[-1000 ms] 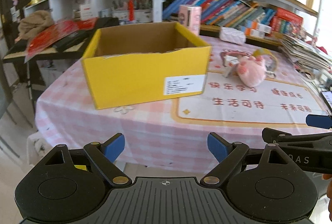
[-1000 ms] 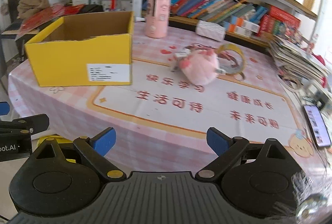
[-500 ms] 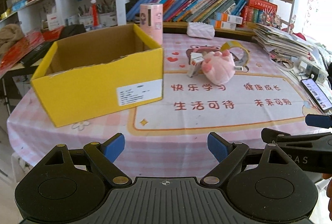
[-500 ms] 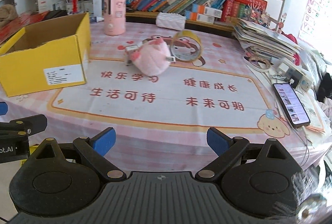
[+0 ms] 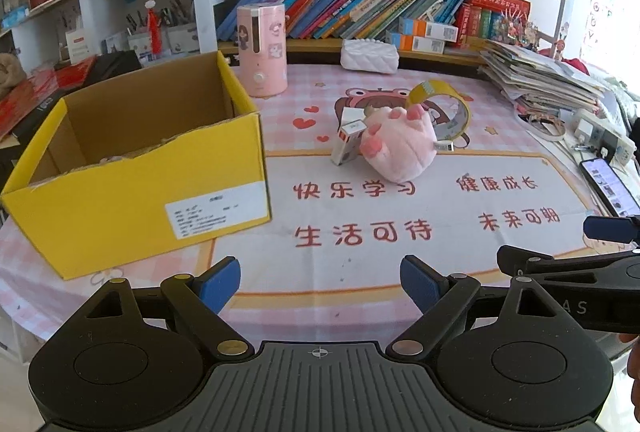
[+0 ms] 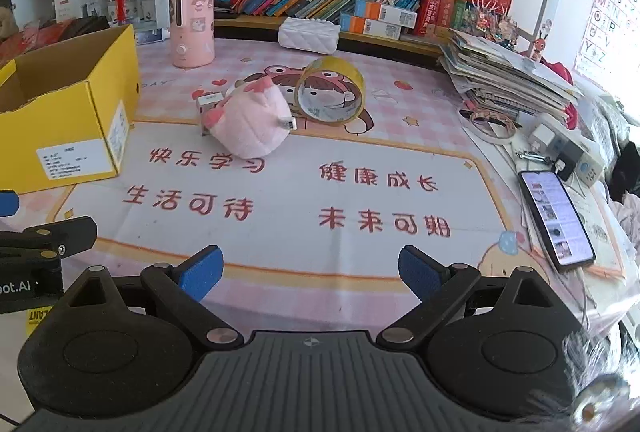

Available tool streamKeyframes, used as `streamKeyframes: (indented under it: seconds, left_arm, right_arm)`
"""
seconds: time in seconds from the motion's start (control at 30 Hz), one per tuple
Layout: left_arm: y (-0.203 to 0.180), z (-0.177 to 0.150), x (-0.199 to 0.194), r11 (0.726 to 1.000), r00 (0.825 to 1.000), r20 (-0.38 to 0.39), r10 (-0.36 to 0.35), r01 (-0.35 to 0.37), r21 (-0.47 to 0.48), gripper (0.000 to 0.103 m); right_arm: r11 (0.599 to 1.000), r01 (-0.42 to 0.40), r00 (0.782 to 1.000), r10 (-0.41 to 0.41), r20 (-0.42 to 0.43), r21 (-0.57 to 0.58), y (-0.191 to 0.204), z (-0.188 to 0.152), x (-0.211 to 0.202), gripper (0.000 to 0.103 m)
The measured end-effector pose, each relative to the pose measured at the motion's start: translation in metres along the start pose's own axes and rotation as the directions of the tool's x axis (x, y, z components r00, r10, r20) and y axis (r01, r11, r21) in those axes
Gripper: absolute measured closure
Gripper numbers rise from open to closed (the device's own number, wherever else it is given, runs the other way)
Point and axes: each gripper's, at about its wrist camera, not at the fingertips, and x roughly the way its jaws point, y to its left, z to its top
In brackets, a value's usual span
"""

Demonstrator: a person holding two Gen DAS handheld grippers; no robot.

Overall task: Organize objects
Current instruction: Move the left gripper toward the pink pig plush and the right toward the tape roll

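Note:
An open yellow cardboard box [image 5: 136, 176] [image 6: 60, 120] stands on the left of the table. A pink plush paw toy [image 5: 400, 144] [image 6: 250, 124] lies mid-table. A small white box [image 5: 349, 140] [image 6: 208, 102] leans against its left side. A yellow tape roll [image 5: 444, 104] [image 6: 330, 90] stands on edge just behind the toy. My left gripper [image 5: 320, 282] is open and empty over the near table edge. My right gripper [image 6: 310, 270] is open and empty, also at the near edge, to the right of the left one.
A pink canister [image 5: 262, 48] [image 6: 191, 22] and a white quilted pouch [image 5: 370, 55] [image 6: 309, 34] stand at the back. A stack of papers [image 6: 508, 72], a power strip [image 6: 568, 148] and a phone [image 6: 554, 216] lie on the right. Bookshelves [image 5: 360, 8] run behind.
Both grippers have swung right and moved closer to the table. The toy and tape now sit nearer the centre of both views. Both stay open.

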Motion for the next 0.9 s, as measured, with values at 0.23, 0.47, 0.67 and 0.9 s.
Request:
streamKeyframes:
  seconds: [0.23,0.47,0.67,0.9]
  left_arm:
    - [-0.006,0.013,0.017,1.0,1.0,-0.01,0.018,-0.018,-0.021,0.014]
    - [-0.018,0.027,0.033,0.999,1.0,-0.009,0.022,-0.022,-0.037,0.014]
    - [-0.029,0.037,0.046,0.998,0.999,-0.011,0.032,-0.032,-0.054,0.014]
    - [-0.038,0.044,0.054,0.996,0.999,-0.009,0.042,-0.043,-0.075,0.014]
  right_arm:
    - [0.999,-0.03,1.0,0.03,-0.008,-0.029,-0.007,0.018,0.021,0.008]
    - [0.998,-0.05,0.999,0.049,-0.009,-0.047,-0.02,0.034,0.041,0.008]
    - [0.996,-0.065,0.998,0.065,-0.005,-0.061,-0.033,0.046,0.056,0.008]
    - [0.991,-0.104,0.995,0.104,-0.006,-0.079,-0.044,0.056,0.07,0.01]
